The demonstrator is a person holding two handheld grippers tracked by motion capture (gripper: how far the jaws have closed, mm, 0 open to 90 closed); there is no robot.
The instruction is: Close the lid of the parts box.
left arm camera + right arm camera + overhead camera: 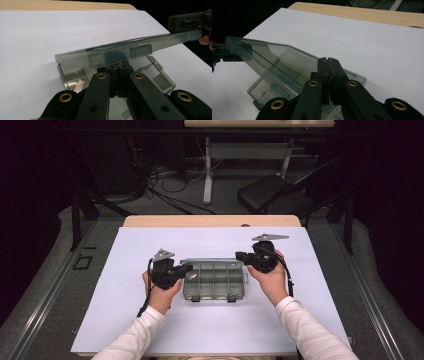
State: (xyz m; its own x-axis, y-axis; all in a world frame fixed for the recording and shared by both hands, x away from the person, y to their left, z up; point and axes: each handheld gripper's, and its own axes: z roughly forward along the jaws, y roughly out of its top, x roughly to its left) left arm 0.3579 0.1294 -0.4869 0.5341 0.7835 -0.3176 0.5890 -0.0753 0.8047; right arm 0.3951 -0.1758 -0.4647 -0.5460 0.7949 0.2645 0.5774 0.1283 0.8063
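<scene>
Lid work on the compartment box (214,280), sitting mid-table on the white sheet (125,320), between both hands. The clear lid (120,51) is tilted up off the tray, partway through its swing; whether opening or closing, I can't tell. Left gripper (181,270) has its jaws pressed together at the lid's left edge, apparently pinching it. Right gripper (241,255) jaws look closed too, nipping the right edge. Next move, I'd say: swing both ends evenly so the lid doesn't twist.
</scene>
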